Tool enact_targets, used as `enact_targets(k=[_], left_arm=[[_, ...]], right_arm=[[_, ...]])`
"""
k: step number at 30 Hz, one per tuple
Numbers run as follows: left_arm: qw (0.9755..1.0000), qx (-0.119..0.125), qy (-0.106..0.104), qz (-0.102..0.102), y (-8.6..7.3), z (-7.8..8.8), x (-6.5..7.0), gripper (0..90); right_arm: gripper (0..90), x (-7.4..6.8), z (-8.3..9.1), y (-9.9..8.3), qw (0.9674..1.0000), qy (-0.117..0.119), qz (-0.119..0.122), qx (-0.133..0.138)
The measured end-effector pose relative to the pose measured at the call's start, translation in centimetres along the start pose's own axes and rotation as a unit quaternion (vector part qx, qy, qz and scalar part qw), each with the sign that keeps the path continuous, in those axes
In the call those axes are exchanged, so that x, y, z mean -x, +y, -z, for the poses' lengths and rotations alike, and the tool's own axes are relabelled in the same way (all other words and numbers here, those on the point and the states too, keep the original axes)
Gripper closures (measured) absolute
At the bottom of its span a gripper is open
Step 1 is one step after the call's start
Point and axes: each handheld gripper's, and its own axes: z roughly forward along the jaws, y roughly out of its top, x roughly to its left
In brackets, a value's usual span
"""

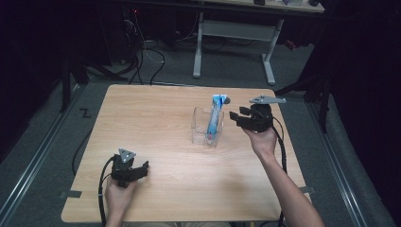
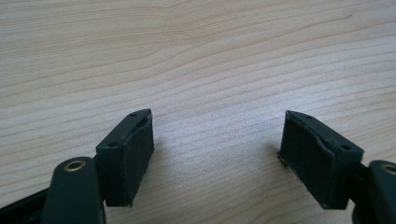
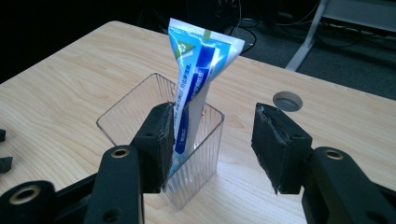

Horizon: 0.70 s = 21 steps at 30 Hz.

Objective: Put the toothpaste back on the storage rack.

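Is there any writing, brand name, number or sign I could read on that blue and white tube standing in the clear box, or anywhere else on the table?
Toothpaste tube, green corner patch: a white recycling-style symbol, no words.
Toothpaste tube, dark blue stripe: small white print running along it, too blurred to read.
Clear box: no writing.
Table: no writing.

Print on toothpaste tube point(image 3: 198, 70) too blurred.

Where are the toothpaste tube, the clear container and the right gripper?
toothpaste tube point(image 3: 198, 70), right gripper view, on its printed blue upper part.
clear container point(image 3: 126, 107), right gripper view, on its ribbed far wall.
right gripper point(image 1: 239, 115), high view, between its jaw tips, beside the tube.
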Motion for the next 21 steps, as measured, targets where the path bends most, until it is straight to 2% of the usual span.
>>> enact_targets(k=[13, 21], left_arm=[[1.0, 0.0, 0.0, 0.0, 0.0, 0.0, 0.0, 26.0], [1.0, 0.0, 0.0, 0.0, 0.0, 0.0, 0.0, 26.1]], right_arm=[[48.9, 0.1, 1.7, -0.2, 0.9999, -0.006, 0.008, -0.002], [48.9, 0.0, 2.7, -0.3, 0.9999, -0.001, 0.011, 0.004]])
